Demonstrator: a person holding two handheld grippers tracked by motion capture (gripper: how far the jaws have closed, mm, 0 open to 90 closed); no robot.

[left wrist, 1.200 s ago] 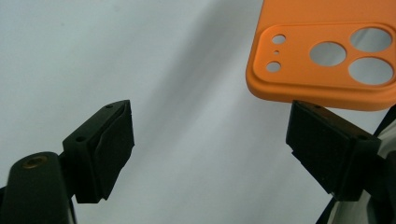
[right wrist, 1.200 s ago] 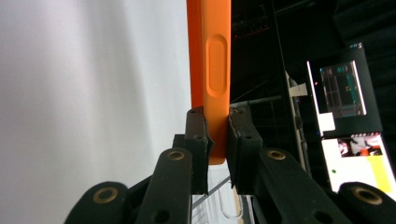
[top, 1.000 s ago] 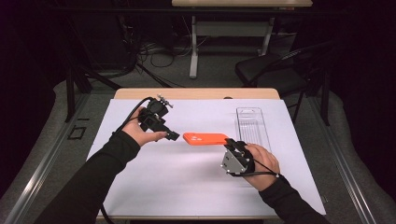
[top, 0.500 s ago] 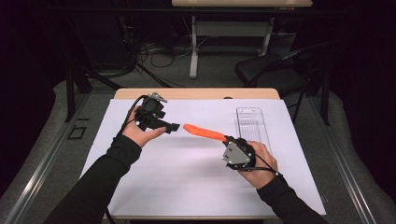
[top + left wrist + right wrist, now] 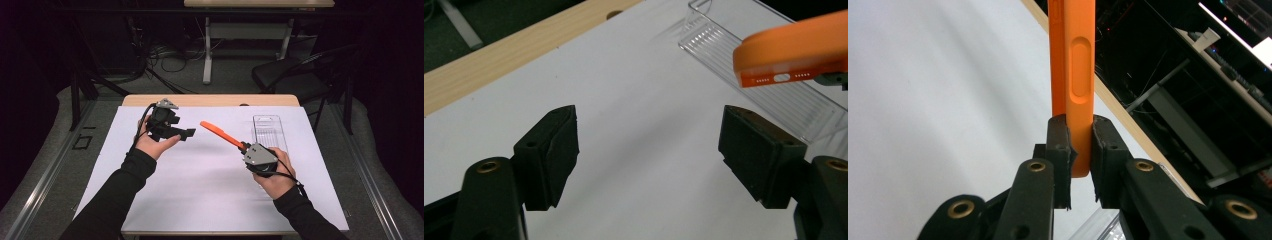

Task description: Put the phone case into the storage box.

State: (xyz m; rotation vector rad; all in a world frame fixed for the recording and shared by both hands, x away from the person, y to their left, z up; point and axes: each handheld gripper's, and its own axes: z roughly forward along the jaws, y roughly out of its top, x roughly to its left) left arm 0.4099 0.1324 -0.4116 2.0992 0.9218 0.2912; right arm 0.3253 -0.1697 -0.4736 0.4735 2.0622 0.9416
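- The right gripper (image 5: 243, 147) has its jaws clamped flat on one end of an orange phone in its case (image 5: 222, 134); in the right gripper view the phone (image 5: 1072, 75) stands edge-on between the pads, its side button showing above the grip.
- The phone is lifted clear of the white table cover (image 5: 200, 190) and slants up and away from the right hand, toward the left gripper.
- The left gripper (image 5: 186, 134) is held in the left hand near the phone's free end, with its jaws spread wide and nothing between them. In the left gripper view the phone's port end (image 5: 791, 50) hangs above and to one side of the jaws, apart from both.
- A clear plastic tray (image 5: 270, 131) lies on the cover just beyond the right hand, and looks to hold nothing.
- Judging by this, the pick-up is done. What is left looks like either a handover to the left gripper or a placement into the tray; neither has begun.
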